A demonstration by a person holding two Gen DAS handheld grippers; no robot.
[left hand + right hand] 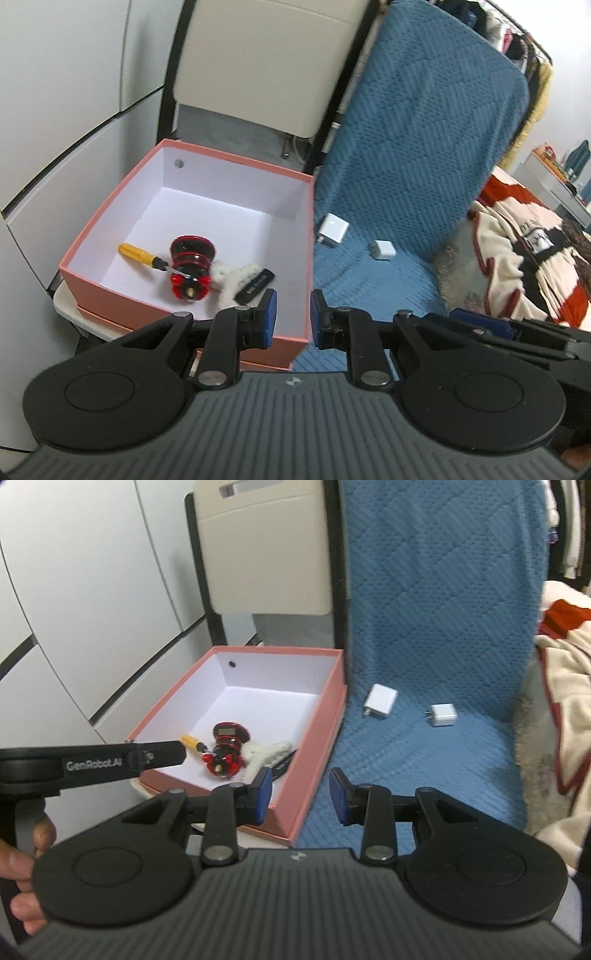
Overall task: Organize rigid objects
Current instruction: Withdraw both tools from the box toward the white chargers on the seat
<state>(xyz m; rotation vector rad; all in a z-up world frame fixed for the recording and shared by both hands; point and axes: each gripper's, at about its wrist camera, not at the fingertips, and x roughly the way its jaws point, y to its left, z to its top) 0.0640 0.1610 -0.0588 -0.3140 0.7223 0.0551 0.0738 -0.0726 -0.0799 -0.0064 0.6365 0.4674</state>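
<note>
Two white chargers left on blue quilted seat cover [424, 635]: larger charger [380, 700] just beside pink box [314, 738], smaller charger [443, 715] further right, both outside box. Screwdriver [142, 254], red-black gadget [190, 269], white fluffy item [236, 275], black tag [255, 286] already held in box. Left gripper [293, 317] parted, nothing held, over box's right wall. Right gripper [300, 794] parted, nothing held, short of chargers. Risk judged: smooth small charger pinched off-centre could be squirted out; prongs could be snagged in quilting; box wall could be bumped.

Soft, even indoor light, faint shadows; fisheye bends the edges (both views), with slight blur throughout.
</note>
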